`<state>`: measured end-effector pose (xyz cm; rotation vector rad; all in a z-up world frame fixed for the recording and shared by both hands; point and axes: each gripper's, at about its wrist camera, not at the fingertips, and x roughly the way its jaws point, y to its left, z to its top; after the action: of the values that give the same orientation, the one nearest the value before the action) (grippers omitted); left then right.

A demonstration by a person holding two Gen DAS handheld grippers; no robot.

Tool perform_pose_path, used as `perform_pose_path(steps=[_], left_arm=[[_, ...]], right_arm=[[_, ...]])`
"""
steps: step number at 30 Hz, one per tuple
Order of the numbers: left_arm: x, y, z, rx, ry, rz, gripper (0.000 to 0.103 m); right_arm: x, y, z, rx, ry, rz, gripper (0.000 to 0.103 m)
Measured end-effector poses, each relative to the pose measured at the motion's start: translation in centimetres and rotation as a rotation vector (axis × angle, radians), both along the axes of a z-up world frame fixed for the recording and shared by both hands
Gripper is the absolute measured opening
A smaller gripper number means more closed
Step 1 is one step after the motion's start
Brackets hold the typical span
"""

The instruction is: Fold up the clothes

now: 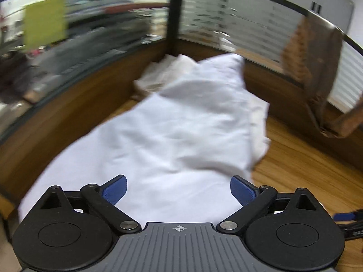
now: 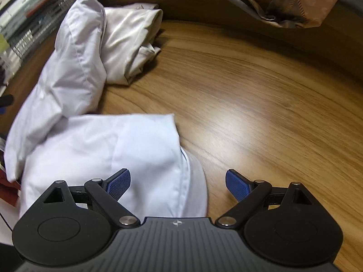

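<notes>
In the left wrist view, the left gripper (image 1: 179, 190) sits at the bottom centre of the frame with its two blue pads wide apart, and nothing is between them. Under and ahead of it lies a white garment (image 1: 177, 131), which fills the middle of the frame and runs from the lower left up to the upper centre. This view is blurred, so the folds are not clear. Behind the garment, in the upper centre, a cream-coloured cloth (image 1: 156, 74) lies crumpled in the corner of the wooden table (image 1: 306, 165), next to a black post (image 1: 173, 15). A brown patterned fabric (image 1: 315, 68) hangs at the upper right.

In the right wrist view, the right gripper (image 2: 178, 184) is also at the bottom centre, its pads spread wide and holding nothing. Its left pad (image 2: 119, 187) is over the white garment (image 2: 109, 149), and its right pad (image 2: 238, 187) is over the bare wooden table (image 2: 261, 104). The garment occupies the left half of the frame, with a folded edge near the centre. The cream-coloured cloth (image 2: 131, 40) lies bunched at the upper left, touching the garment. The brown patterned fabric (image 2: 295, 2) hangs at the top right.
</notes>
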<state>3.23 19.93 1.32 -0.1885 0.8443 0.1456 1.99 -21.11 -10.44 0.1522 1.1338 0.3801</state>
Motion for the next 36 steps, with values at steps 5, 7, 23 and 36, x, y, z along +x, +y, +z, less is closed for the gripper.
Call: perform_pose_path(steps=[5,7,23,36], left_arm=[[3.4,-3.6,-2.6,-0.029,0.039,-0.026,0.1],[4.7,-5.1,-3.6,-0.002,0.047,-0.056,0.1],[10.3,0.6,-5.7,0.043,0.072,0.14,0.033],[14.7,8.3,-5.6,0.066,0.068,0.249,0.032]], right_arm=[[1.5,1.1,-0.3,0.011,-0.028,0.032,0.094],[2.1,1.8,-0.4,0.01,-0.041,0.06,0.093],[0.0,-2.9,1.3,-0.223,-0.08,-0.138,0.0],[-5.8,-8.3,1.3,-0.092,0.012,-0.238,0.029]])
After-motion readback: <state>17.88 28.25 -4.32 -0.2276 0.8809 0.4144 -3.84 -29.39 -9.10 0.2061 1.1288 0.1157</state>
